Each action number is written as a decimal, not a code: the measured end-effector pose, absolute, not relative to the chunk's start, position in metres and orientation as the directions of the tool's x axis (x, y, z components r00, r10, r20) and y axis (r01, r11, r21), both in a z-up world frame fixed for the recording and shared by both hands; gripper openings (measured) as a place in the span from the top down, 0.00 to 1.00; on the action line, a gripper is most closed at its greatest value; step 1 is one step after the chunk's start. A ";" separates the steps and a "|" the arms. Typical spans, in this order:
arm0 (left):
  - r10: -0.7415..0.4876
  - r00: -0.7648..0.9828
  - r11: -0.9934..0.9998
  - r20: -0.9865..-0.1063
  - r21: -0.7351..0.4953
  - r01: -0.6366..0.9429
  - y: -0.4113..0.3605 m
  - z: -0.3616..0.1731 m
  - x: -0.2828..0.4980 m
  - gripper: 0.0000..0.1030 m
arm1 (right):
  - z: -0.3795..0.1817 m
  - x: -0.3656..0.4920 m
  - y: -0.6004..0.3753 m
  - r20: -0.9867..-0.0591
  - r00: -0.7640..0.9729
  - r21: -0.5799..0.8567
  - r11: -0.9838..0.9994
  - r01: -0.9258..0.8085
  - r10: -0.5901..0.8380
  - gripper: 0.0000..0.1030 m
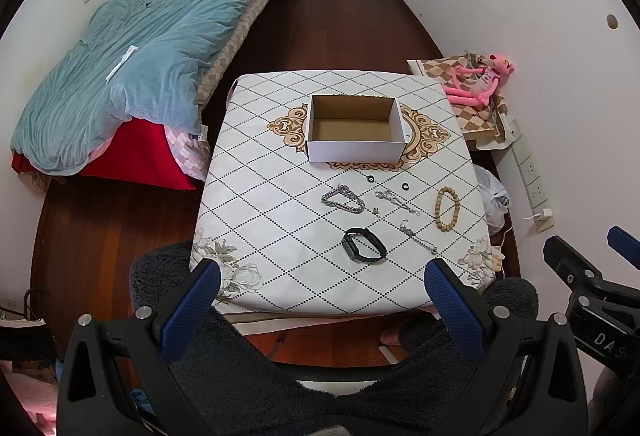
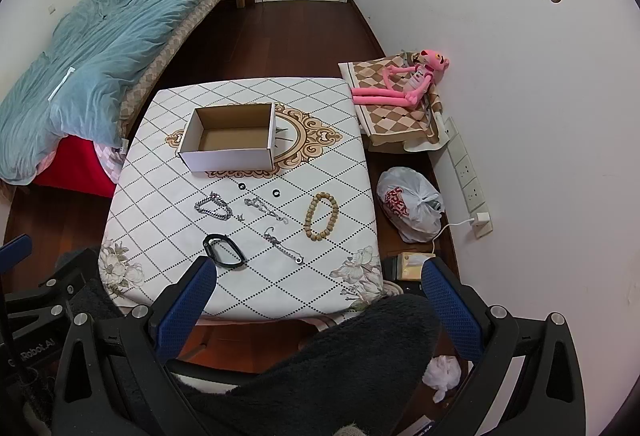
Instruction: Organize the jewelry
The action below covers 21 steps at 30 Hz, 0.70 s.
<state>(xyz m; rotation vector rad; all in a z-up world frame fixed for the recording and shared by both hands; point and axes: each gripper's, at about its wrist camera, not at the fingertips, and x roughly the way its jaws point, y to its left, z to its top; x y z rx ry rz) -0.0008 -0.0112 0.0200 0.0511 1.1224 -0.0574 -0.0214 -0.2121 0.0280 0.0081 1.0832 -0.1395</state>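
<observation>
Jewelry lies spread on a table (image 1: 280, 244) with a white diamond-pattern cloth, and nothing is picked up. Both tools hang back over the person's lap, at the near edge of the table, well away from most pieces.

The left gripper (image 1: 322, 278) has its blue fingers wide apart and holds nothing. The right gripper (image 2: 316, 276) is wide apart too, and its fingers hold nothing.

Closest to both tools is a black watch band (image 1: 365, 245), lying flat just past the left gripper's fingertips. In the right wrist view the same band (image 2: 224, 251) sits just beyond that gripper's left finger. Beside it lies a thin silver bracelet (image 1: 418, 236), stretched in a slanted line. Farther off are a chunky silver chain (image 1: 343, 198), a tangled thin chain (image 1: 396, 201) and a very small silver piece (image 1: 375, 210) between them. A wooden bead bracelet (image 1: 447, 209) lies in an oval near the table's right side. Two small black rings (image 1: 371, 178) (image 1: 407, 186) sit apart, near the box.

An open white cardboard box (image 1: 352, 152) stands at the middle of the table, behind all the jewelry. Its brown inside has nothing in it. It is well apart from both grippers.

A pink plush toy (image 2: 404, 84) lies on a checked cloth by the wall.
</observation>
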 end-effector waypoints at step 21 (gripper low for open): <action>-0.025 0.435 0.997 -0.900 0.006 0.072 -0.014 0.023 -0.003 0.00 | 0.028 -0.022 -0.211 -0.878 0.465 -0.064 0.991 0.118 -0.112 0.00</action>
